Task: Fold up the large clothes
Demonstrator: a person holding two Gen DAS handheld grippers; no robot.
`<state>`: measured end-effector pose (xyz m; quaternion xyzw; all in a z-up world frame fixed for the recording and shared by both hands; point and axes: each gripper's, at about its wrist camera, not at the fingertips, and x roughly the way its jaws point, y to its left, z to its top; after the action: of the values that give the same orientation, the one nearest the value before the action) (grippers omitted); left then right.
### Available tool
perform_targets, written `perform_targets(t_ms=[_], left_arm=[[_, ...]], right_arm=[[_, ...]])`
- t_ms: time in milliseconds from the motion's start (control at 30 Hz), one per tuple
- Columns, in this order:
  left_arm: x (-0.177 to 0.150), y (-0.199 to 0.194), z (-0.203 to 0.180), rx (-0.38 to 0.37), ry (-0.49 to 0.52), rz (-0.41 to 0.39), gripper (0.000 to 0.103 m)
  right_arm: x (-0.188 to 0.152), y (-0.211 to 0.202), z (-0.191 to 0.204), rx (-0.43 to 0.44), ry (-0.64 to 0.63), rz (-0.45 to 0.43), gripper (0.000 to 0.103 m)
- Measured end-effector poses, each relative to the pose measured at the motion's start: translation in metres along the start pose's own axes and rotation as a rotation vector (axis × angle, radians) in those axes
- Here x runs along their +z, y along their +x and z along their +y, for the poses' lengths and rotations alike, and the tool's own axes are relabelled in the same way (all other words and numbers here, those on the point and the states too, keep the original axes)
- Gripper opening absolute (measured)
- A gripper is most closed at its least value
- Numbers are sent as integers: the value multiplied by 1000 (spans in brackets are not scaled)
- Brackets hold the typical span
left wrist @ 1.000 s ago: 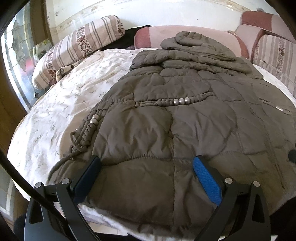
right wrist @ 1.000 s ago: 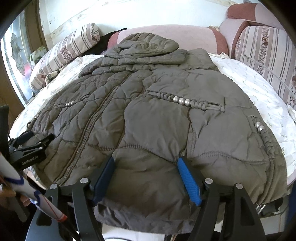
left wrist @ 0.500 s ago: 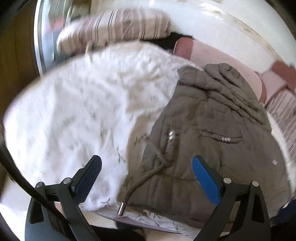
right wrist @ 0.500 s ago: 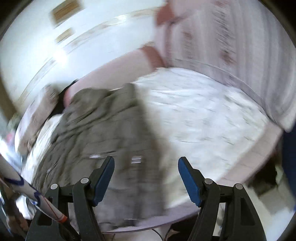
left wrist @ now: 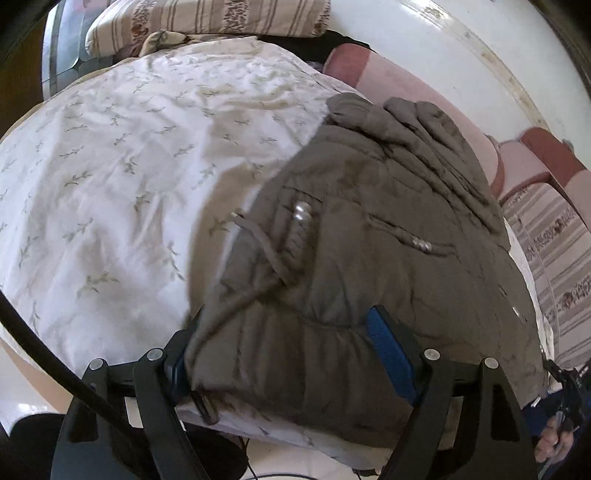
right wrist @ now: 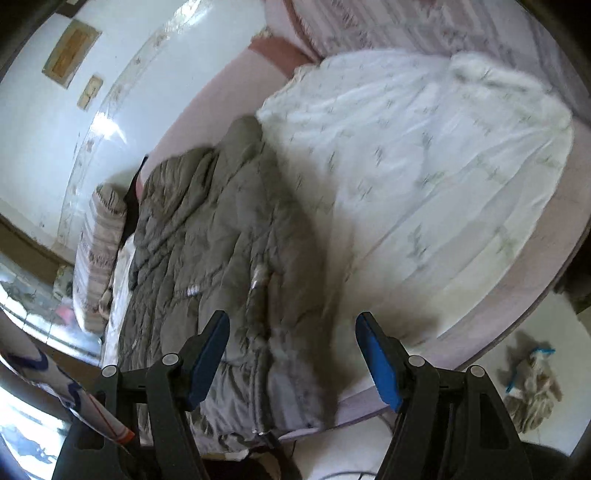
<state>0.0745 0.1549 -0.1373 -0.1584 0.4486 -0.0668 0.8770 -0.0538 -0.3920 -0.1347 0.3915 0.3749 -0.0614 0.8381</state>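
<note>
A grey-brown quilted hooded coat [left wrist: 369,240] lies spread on a bed with a white leaf-print sheet [left wrist: 129,166]. In the left wrist view my left gripper [left wrist: 284,354] is at the coat's lower left corner. Its jaws are closing, and the puffy hem lies bunched between them and covers the left pad. A drawstring with a metal tip [left wrist: 258,236] lies just beyond. In the right wrist view, which is blurred, my right gripper [right wrist: 295,354] stands open over the coat's [right wrist: 207,240] right lower edge. The hem lies below and between its fingers, and bare sheet [right wrist: 424,166] is to the right.
Striped pillows [left wrist: 207,18] and a pink padded headboard [left wrist: 388,77] line the far side of the bed. A crumpled rag [right wrist: 532,384] lies on the pale floor past the bed's edge. A person's hand [left wrist: 554,439] shows at the lower right of the left wrist view.
Both grippers have slid apart along the hem, from the coat's middle to its two lower corners, and rolled. The left jaws have narrowed around the left corner. The right jaws keep their width.
</note>
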Motion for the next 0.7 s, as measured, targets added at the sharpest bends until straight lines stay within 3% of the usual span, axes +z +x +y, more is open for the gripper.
perform_targets(t_ms=[133, 267, 333, 400, 533, 700], left_arm=[[-12, 0, -15, -24, 20, 3, 82], [-26, 4, -41, -28, 89, -10, 82], [-29, 3, -50, 38, 141, -55, 69], [-29, 1, -54, 77, 174, -91, 60], [-31, 6, -67, 184, 272, -151, 56], [-31, 17, -69, 224, 287, -151, 58]], right_arm=[[-23, 23, 16, 42, -16, 90, 76], [-53, 25, 65, -13, -210, 23, 69], [-58, 23, 75, -8, -248, -4, 50], [-59, 24, 79, -81, -284, -46, 36], [-59, 37, 71, -168, -278, -31, 35], [-66, 46, 74, -223, -343, -22, 39]])
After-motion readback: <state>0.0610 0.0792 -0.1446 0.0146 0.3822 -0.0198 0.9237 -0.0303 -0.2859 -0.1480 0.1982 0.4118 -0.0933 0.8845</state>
